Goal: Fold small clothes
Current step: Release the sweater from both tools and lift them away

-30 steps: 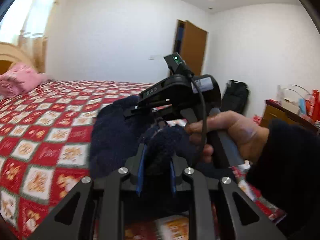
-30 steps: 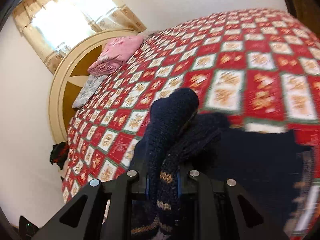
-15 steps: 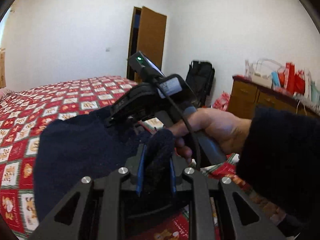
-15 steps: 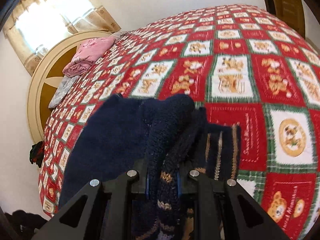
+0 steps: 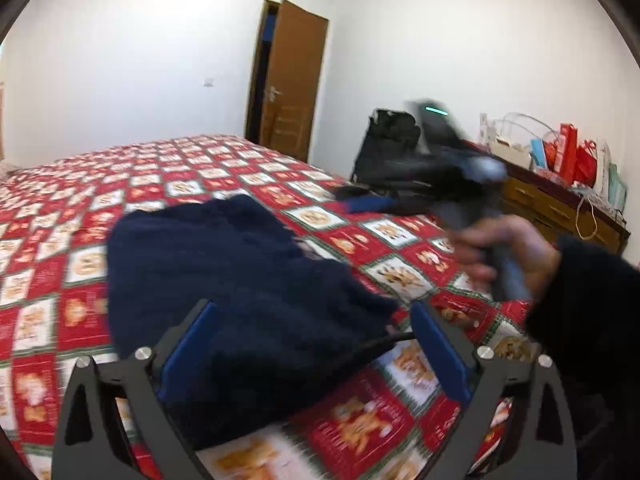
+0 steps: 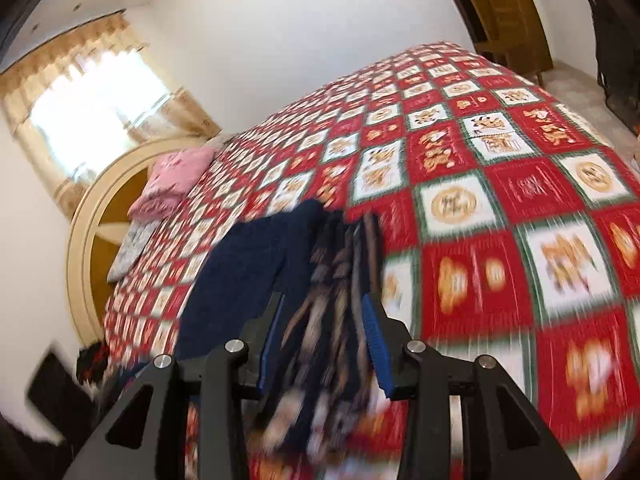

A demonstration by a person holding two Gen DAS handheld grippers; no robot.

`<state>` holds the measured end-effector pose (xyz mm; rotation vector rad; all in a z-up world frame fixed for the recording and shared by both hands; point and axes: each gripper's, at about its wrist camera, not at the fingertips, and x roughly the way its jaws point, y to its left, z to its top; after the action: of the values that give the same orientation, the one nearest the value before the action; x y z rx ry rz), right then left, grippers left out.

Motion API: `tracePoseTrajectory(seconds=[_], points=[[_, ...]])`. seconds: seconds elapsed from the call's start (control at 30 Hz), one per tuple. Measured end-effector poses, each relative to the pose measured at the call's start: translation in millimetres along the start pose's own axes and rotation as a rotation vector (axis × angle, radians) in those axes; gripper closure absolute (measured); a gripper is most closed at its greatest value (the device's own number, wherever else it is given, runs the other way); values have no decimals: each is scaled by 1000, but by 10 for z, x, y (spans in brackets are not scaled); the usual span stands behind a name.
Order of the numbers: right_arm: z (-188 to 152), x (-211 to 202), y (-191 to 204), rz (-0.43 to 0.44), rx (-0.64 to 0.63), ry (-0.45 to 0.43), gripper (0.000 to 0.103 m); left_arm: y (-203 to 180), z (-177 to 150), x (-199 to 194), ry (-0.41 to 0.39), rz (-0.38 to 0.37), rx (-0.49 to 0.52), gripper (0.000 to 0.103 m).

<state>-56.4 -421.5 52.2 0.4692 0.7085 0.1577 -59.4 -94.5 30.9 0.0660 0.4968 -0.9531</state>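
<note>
Sweater (image 5: 224, 280) is now lying folded on the bed (image 5: 400, 232), near its front edge; a second ago I was pinching it. I am opening the left gripper (image 5: 312, 344) wide and the right gripper (image 6: 320, 340) partway, releasing it.

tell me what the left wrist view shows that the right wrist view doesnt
Only the left wrist view: the right gripper seen from outside, blurred, in a hand, and a wooden dresser with bags on top. Only the right wrist view: the curtained window, round headboard, pink folded cloth and the garment's patterned band. Both: the navy knit garment on the red patchwork bedspread, between opening jaws.
</note>
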Motion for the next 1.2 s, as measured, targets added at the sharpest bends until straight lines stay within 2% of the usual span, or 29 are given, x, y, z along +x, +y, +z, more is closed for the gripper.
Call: tracePoseTrajectory(seconds=[0.1, 0.17, 0.3, 0.33, 0.37, 0.4, 0.43, 0.47, 0.67, 0.77, 0.9, 1.07, 1.2], points=[[-366, -109, 278, 54, -29, 32, 62, 283, 16, -136, -16, 79, -67, 1], [-555, -26, 451, 54, -73, 52, 62, 493, 8, -121, 12, 187, -120, 1], [-727, 257, 613, -10, -140, 72, 62, 754, -59, 69, 154, 336, -208, 1], [-761, 325, 625, -59, -157, 77, 62, 793, -102, 150, 204, 376, -216, 1], [-795, 391, 624, -115, -177, 94, 63, 795, -152, 164, 223, 388, -219, 1], [-842, 446, 620, -165, -191, 114, 74, 795, -187, 184, 233, 387, -221, 1], [-894, 467, 598, -193, -189, 129, 80, 777, -205, 194, 234, 388, -218, 1], [-937, 478, 565, -203, -170, 144, 81, 750, -210, 205, 237, 396, -211, 1], [-1218, 413, 253, -104, 41, 143, 88, 651, -199, 302, 270, 445, -153, 1], [-1222, 394, 221, -84, 77, 159, 88, 639, -224, 353, 293, 486, -107, 1], [-1080, 263, 327, -90, 29, 172, 87, 591, -211, 326, 293, 512, -68, 1], [-643, -49, 557, -121, -83, 24, 86, 590, -100, 268, 279, 544, -34, 1], [-279, 172, 623, -145, -116, -14, 86, 657, 38, 309, 268, 548, -56, 1]])
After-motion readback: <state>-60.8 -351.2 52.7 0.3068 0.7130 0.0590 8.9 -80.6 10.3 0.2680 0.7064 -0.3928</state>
